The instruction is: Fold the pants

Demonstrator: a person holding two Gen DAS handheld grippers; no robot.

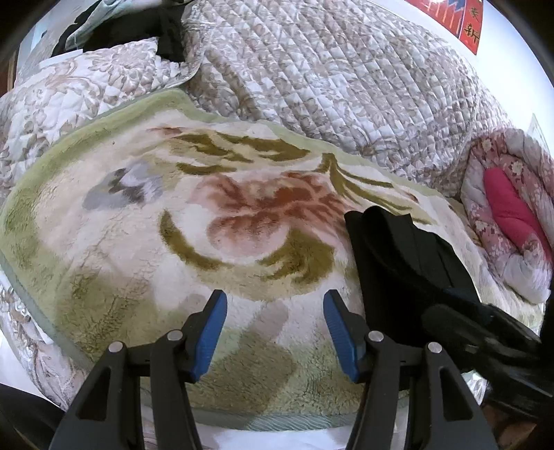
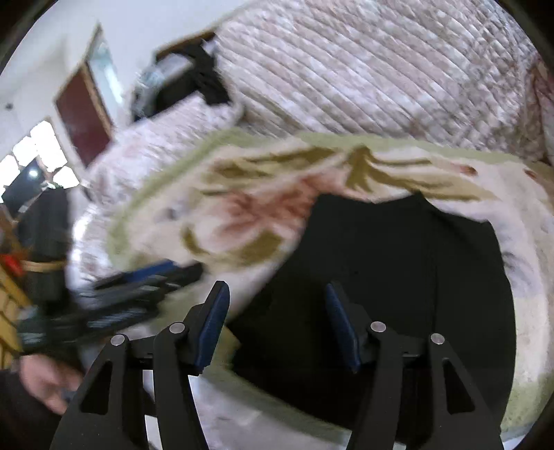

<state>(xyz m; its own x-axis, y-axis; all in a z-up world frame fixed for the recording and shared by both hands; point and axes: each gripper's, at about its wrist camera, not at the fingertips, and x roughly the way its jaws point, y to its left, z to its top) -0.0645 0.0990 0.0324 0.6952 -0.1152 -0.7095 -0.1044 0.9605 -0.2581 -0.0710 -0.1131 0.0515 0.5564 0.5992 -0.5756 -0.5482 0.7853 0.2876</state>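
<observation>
The black pants [image 2: 398,294] lie in a compact folded shape on the floral fleece blanket [image 2: 249,214]. In the left wrist view the pants [image 1: 408,256] lie to the right on the blanket [image 1: 145,242]. My left gripper [image 1: 275,332] is open and empty, above bare blanket left of the pants. My right gripper [image 2: 277,325] is open and empty, hovering over the near left part of the pants. The right wrist view is motion-blurred. The left gripper [image 2: 138,290] shows there as a blur at the left, and the right gripper [image 1: 484,332] shows at the right of the left wrist view.
A quilted beige bedspread [image 1: 329,79] covers the bed behind the blanket. A rolled pink floral quilt [image 1: 509,214] lies at the right. Dark clothing [image 1: 138,27] is piled at the far left corner. A wall and door frame [image 2: 83,107] stand beyond the bed.
</observation>
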